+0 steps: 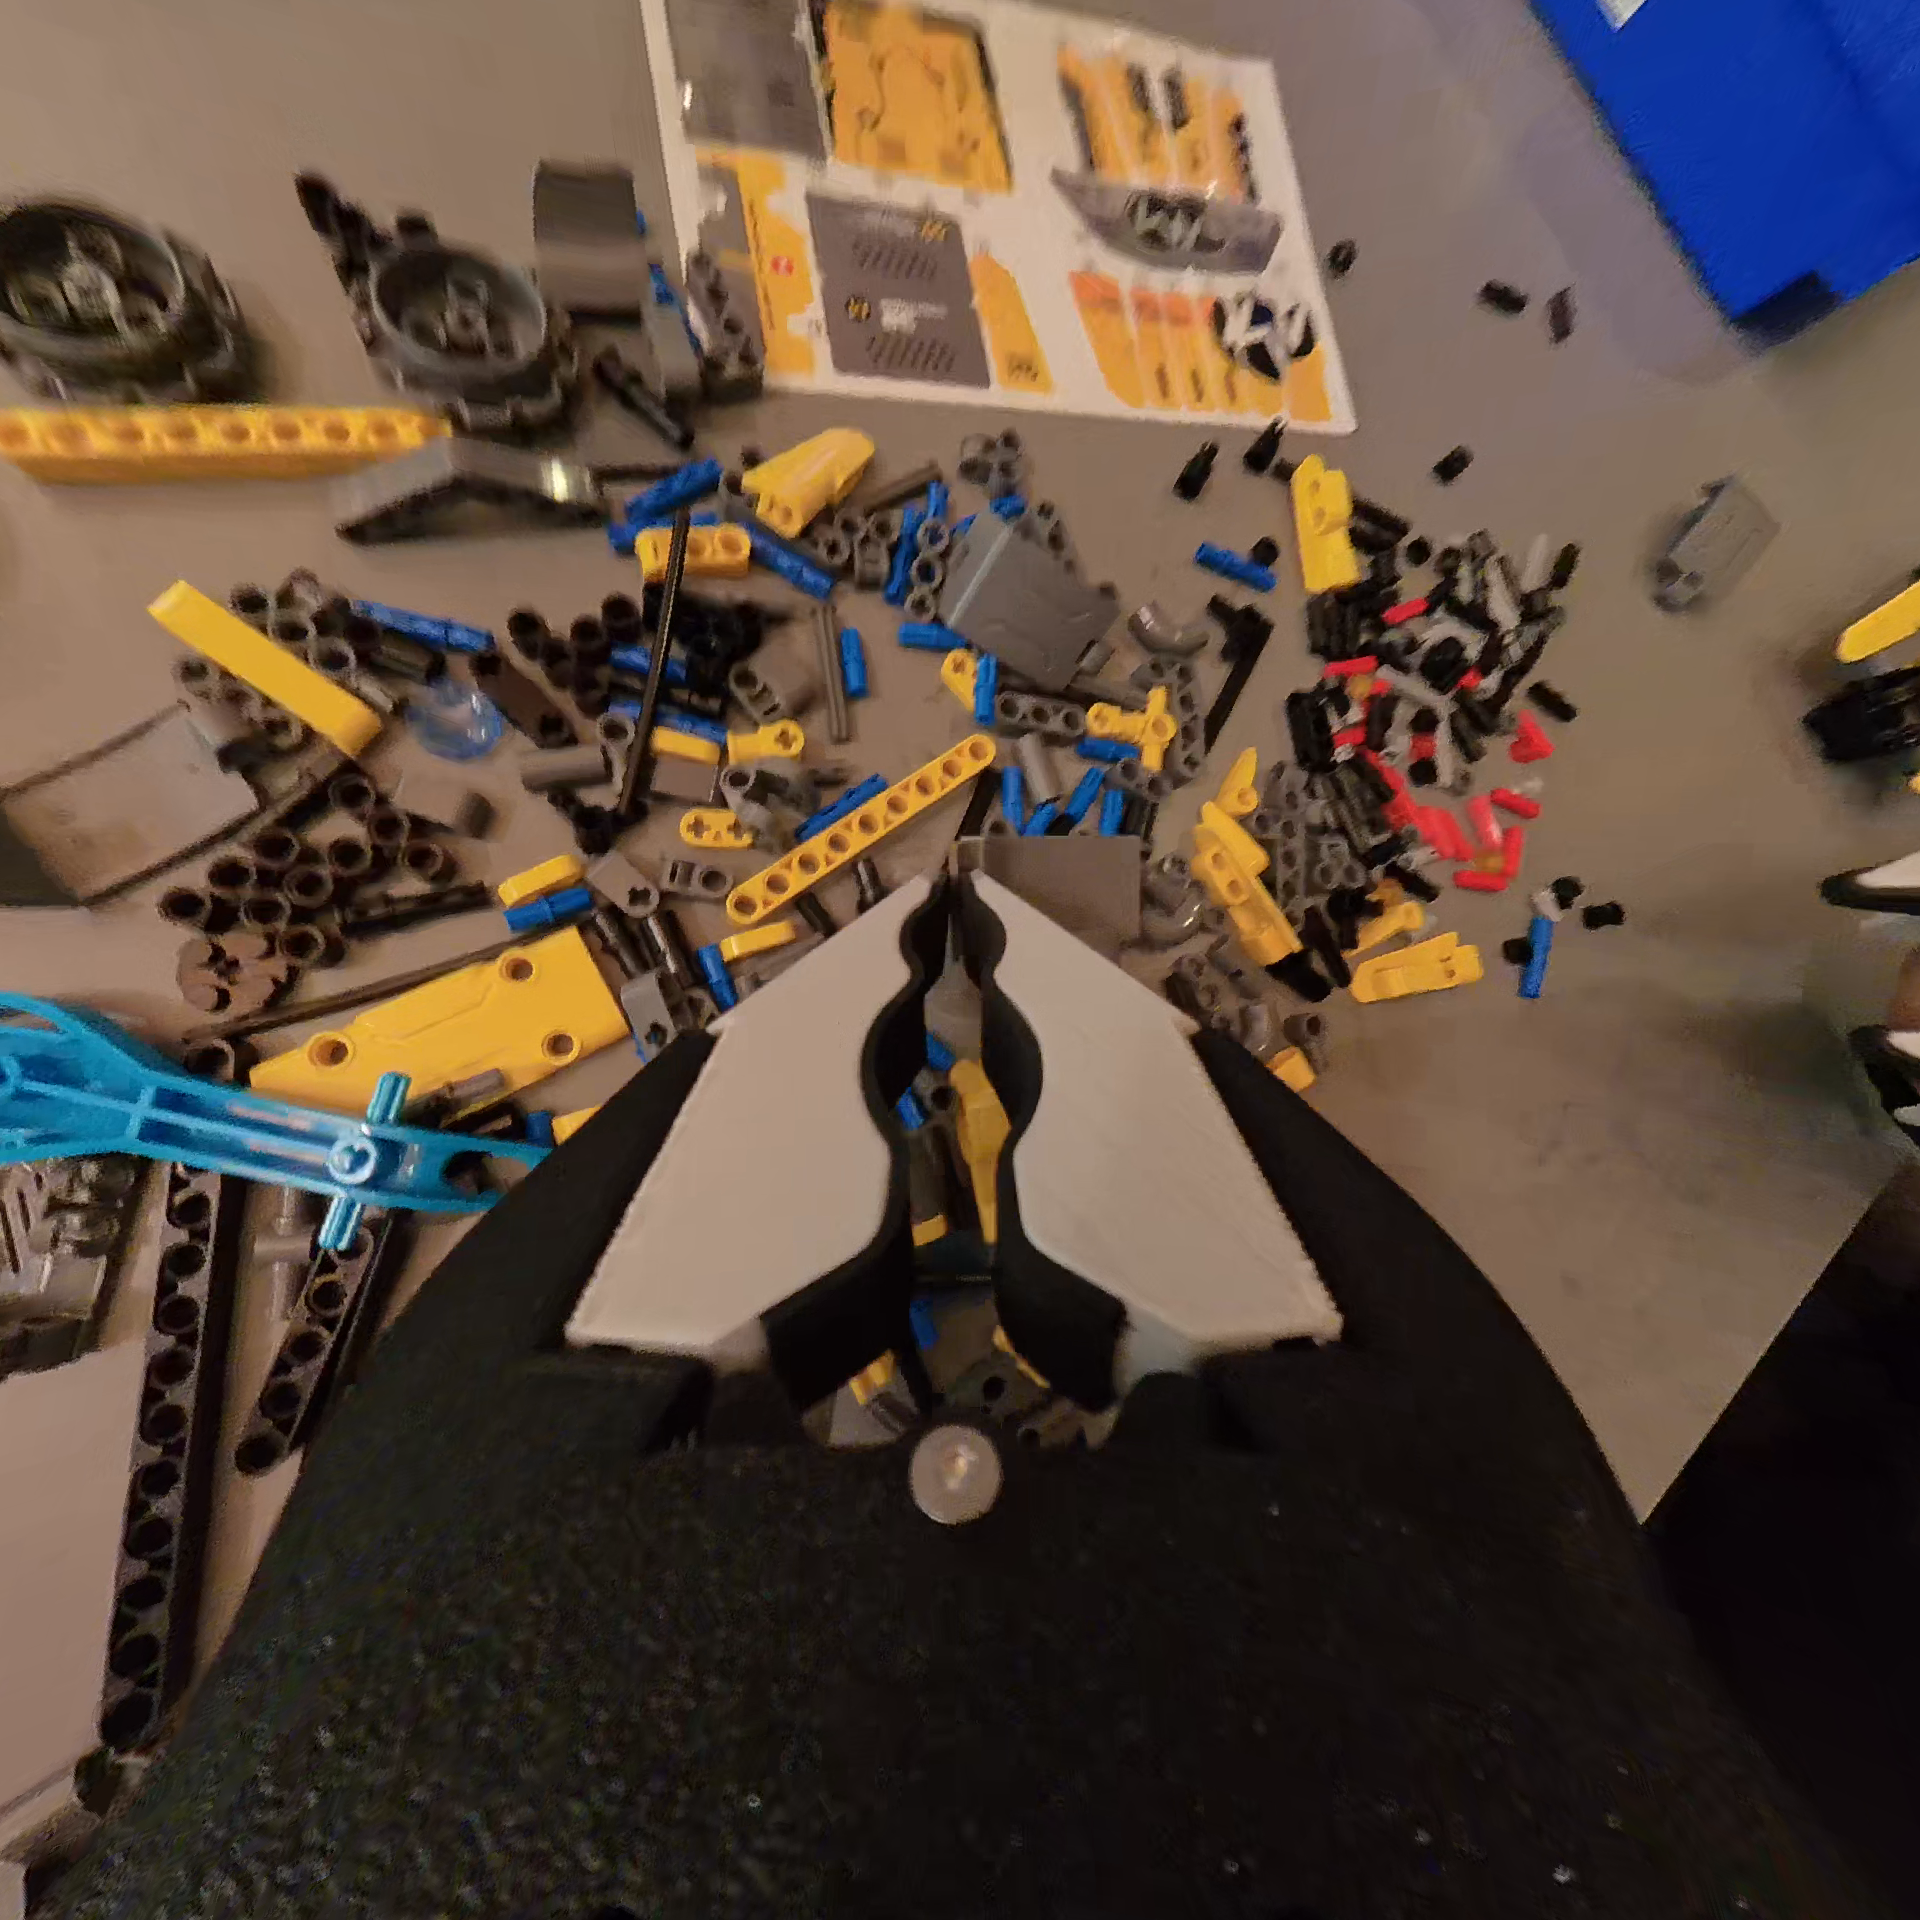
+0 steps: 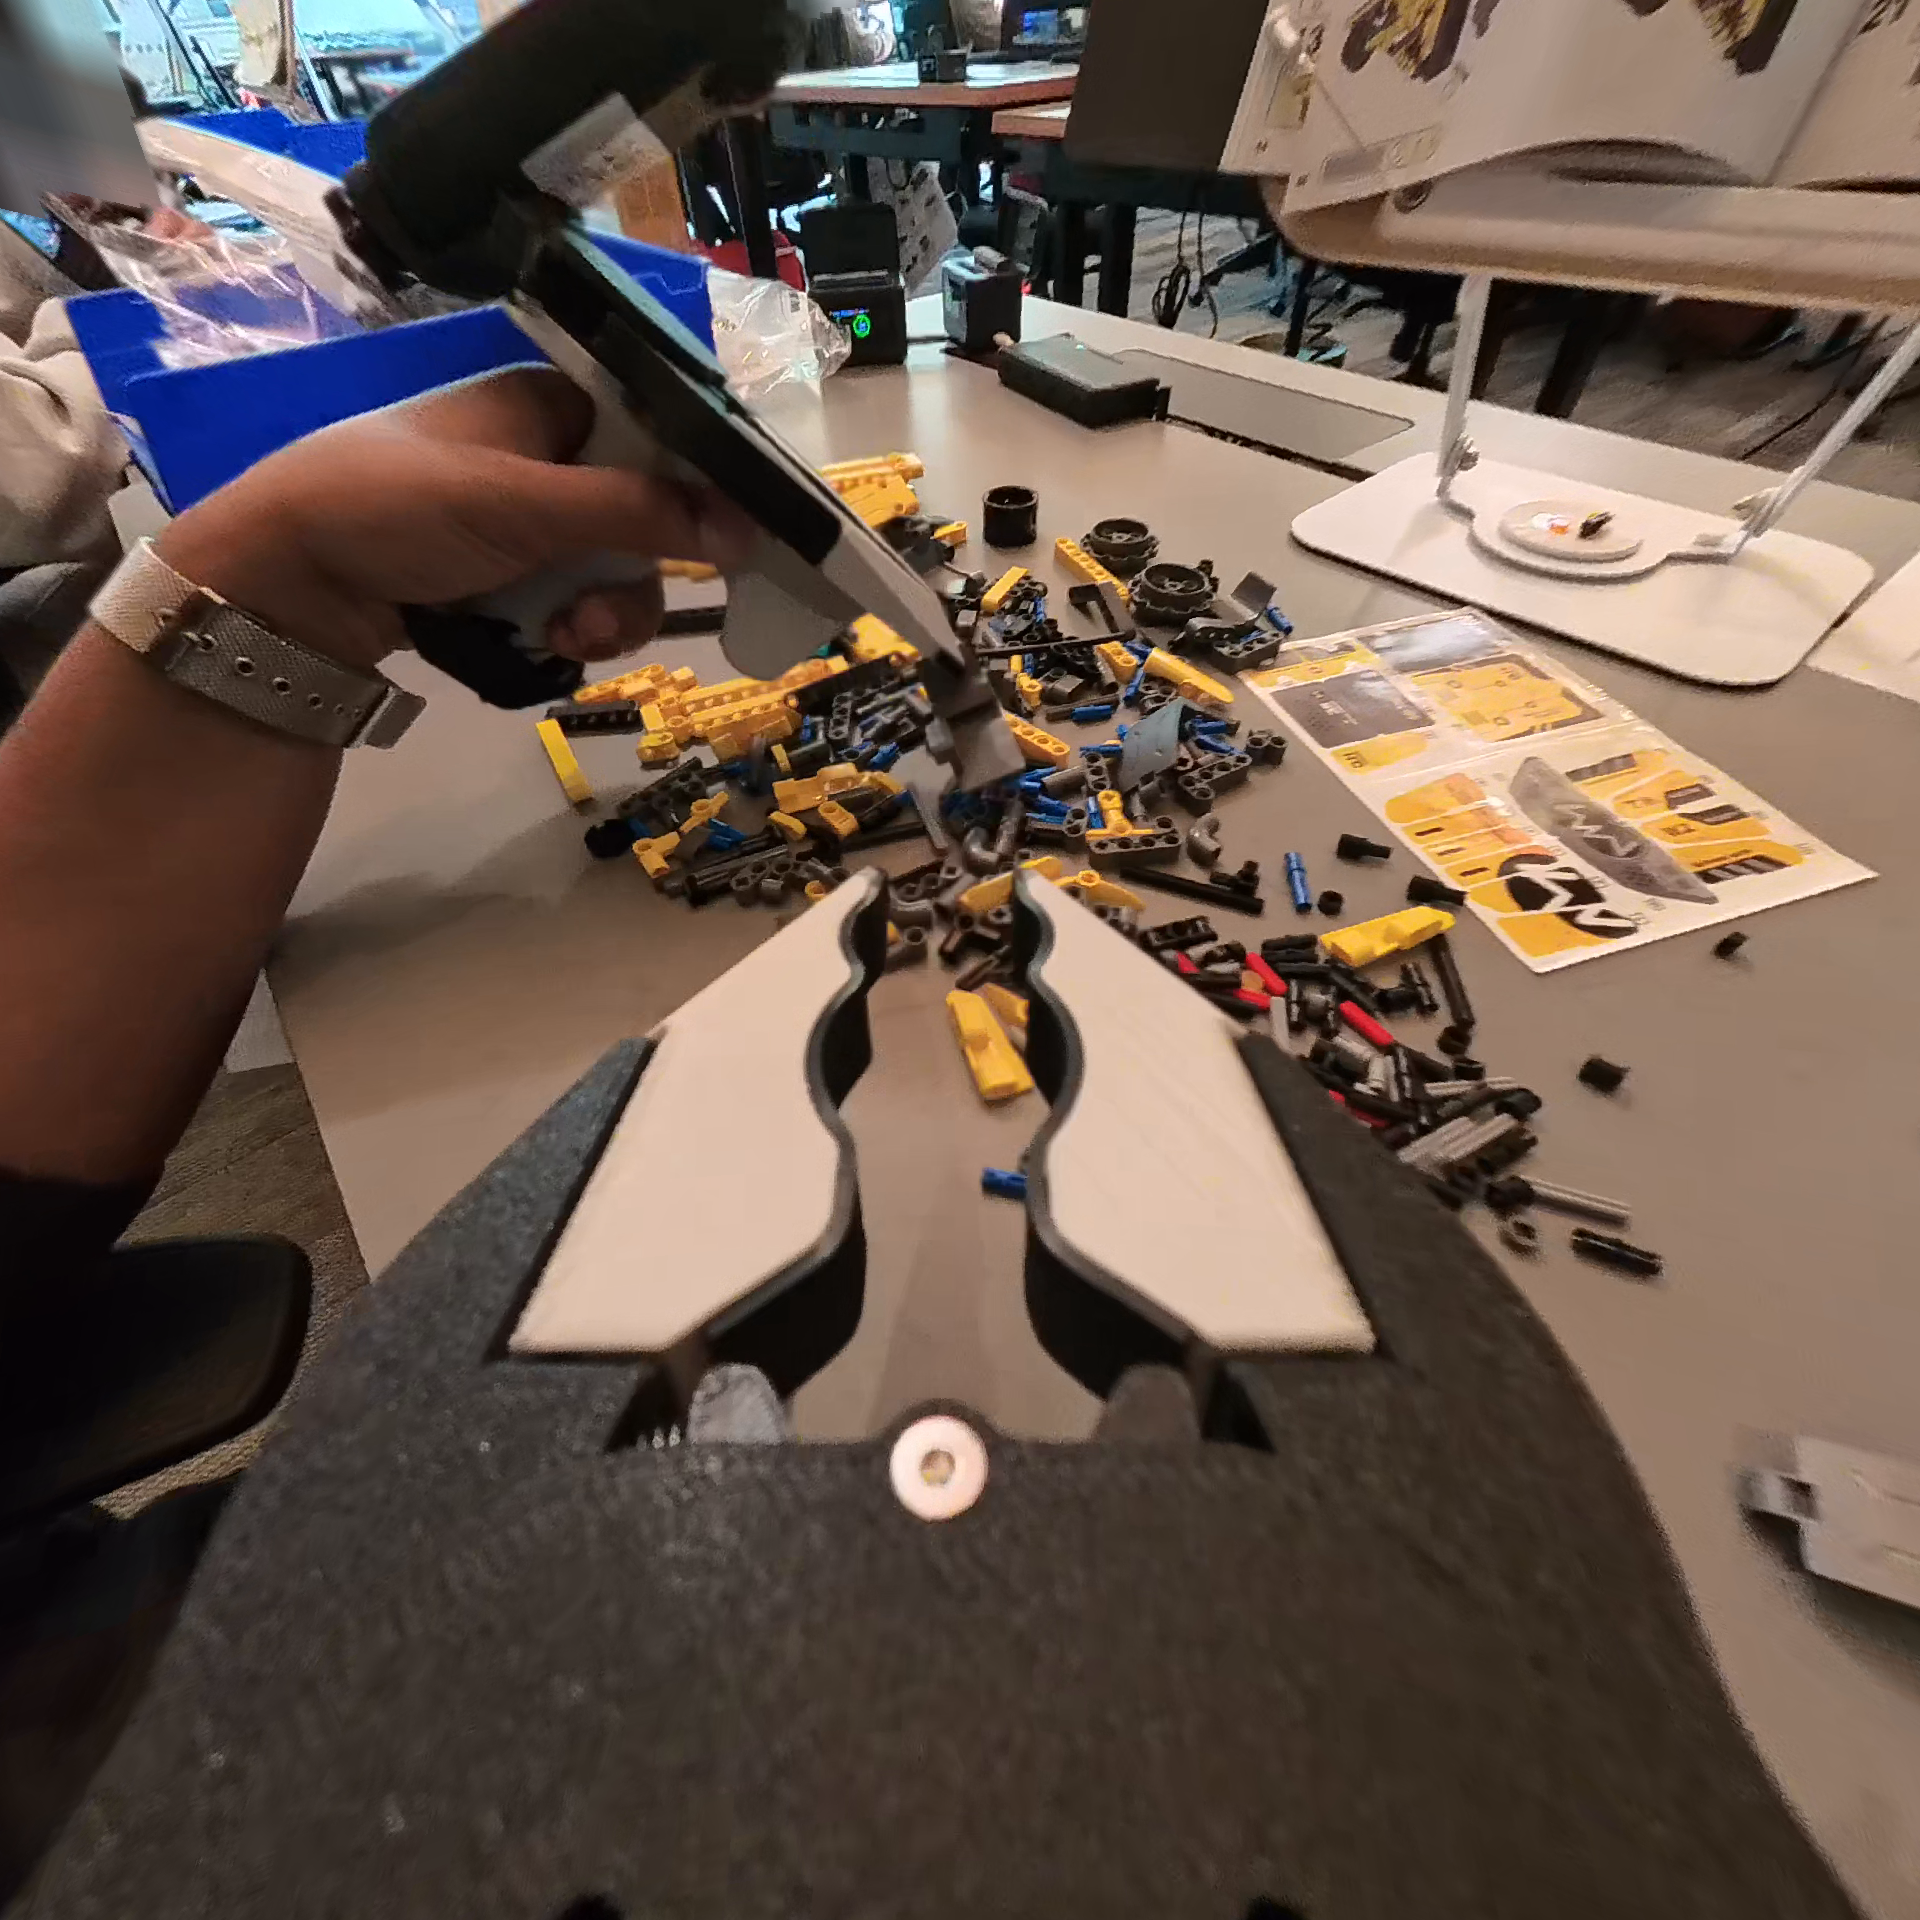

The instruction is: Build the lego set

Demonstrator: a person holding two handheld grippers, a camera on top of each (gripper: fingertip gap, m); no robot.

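A pile of small yellow, black, grey, blue and red building pieces (image 1: 935,707) lies spread on a grey table (image 1: 1507,1195). My left gripper (image 1: 951,883) is shut on a flat dark grey panel piece (image 1: 1060,883) at its fingertips, just above the pile. In the right wrist view a hand (image 2: 416,520) holds this left gripper (image 2: 956,665) tilted down with the grey panel (image 2: 982,743) hanging from its tips. My right gripper (image 2: 945,883) is open and empty, low over the near edge of the pile (image 2: 935,790), with a yellow piece (image 2: 987,1039) on the table between its fingers.
A sticker sheet (image 1: 997,208) lies beyond the pile and also shows in the right wrist view (image 2: 1538,790). A blue bin (image 2: 312,384) stands at the far left. A white stand base (image 2: 1558,561) is at the back right. A turquoise piece (image 1: 208,1122), wheels (image 1: 104,291) and a long yellow beam (image 1: 208,442) lie left. Left tips to right tips: about 15 cm. The long yellow beam (image 1: 208,442) sits 15 cm or so from the ends of my left fingers. The right camera catches it too, in the right wrist view (image 2: 1086,567).
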